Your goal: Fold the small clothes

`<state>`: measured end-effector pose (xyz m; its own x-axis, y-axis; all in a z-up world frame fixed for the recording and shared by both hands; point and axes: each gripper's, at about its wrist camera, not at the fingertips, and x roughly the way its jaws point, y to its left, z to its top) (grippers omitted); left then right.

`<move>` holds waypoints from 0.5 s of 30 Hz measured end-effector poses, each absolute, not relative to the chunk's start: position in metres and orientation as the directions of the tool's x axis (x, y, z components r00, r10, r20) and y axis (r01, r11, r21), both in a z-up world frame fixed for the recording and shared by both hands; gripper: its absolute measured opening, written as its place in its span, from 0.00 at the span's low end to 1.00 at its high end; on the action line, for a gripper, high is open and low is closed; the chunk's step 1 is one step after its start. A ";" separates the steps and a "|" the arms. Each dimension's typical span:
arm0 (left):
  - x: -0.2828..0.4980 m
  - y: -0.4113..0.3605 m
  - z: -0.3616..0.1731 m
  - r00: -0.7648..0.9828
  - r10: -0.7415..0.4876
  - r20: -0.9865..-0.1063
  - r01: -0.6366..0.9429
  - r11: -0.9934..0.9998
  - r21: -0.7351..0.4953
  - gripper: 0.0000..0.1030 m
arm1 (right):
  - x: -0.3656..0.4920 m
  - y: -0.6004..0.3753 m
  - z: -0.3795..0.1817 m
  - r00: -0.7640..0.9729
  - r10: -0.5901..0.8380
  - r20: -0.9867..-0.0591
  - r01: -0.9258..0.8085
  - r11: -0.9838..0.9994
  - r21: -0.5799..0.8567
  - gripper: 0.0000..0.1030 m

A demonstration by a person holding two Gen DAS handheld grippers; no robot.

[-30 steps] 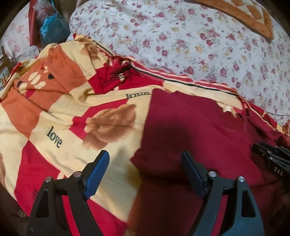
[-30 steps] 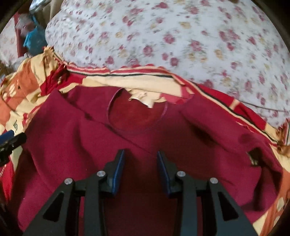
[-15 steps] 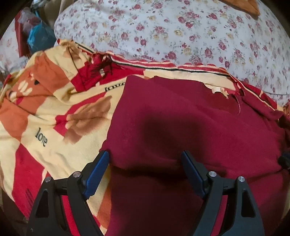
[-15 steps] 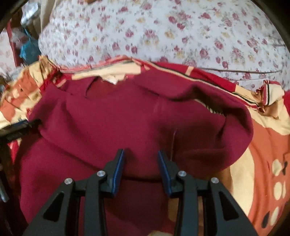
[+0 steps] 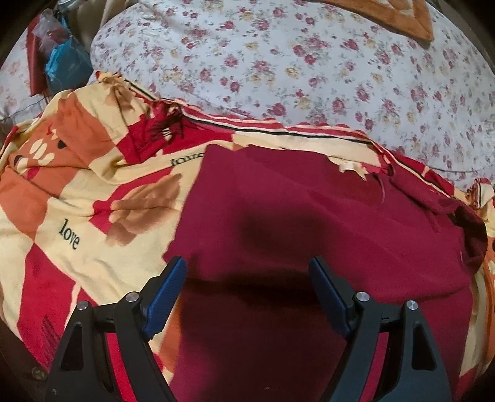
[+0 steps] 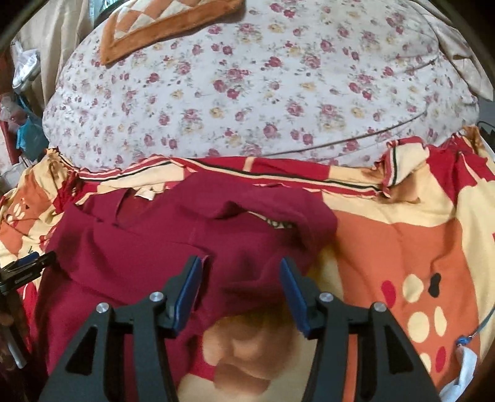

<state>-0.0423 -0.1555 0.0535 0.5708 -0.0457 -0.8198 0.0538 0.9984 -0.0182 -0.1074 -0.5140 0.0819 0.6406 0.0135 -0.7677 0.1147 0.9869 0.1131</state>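
Note:
A dark red shirt [image 5: 309,216] lies spread on a patterned red, orange and cream blanket [image 5: 77,216], neckline toward the far side. My left gripper [image 5: 247,275] is open, hovering over the shirt's left lower part. In the right wrist view the shirt [image 6: 148,247] has its right sleeve folded over the body, with a raised fold at the shoulder. My right gripper [image 6: 241,278] is open over the shirt's right edge, nothing between its pads. The left gripper's tip [image 6: 27,266] shows at the left edge of the right wrist view.
A floral white quilt [image 5: 309,68] bulges behind the blanket [image 6: 402,247]. An orange checked cloth [image 6: 161,27] lies on the quilt. A blue bag [image 5: 65,68] and red items sit at the far left. A white tag with blue string [image 6: 464,349] lies at the right.
My right gripper moved right across the shirt and opened wider, leaving the right sleeve folded over. My left gripper shifted right onto the shirt and stayed open.

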 end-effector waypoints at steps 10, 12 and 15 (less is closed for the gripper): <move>-0.041 -0.162 0.045 0.551 -0.049 -0.833 0.079 0.997 -0.007 0.61 | -0.033 -0.452 0.062 0.637 0.023 -0.771 -0.040 0.999 -0.003 0.66; -0.039 -0.160 0.045 0.549 -0.056 -0.834 0.073 0.997 -0.018 0.61 | -0.010 -0.435 0.049 0.612 0.005 -0.791 -0.088 0.994 -0.061 0.67; -0.038 -0.159 0.045 0.548 -0.060 -0.834 0.076 0.997 -0.022 0.61 | 0.021 -0.420 0.028 0.586 -0.070 -0.807 -0.110 0.980 -0.164 0.67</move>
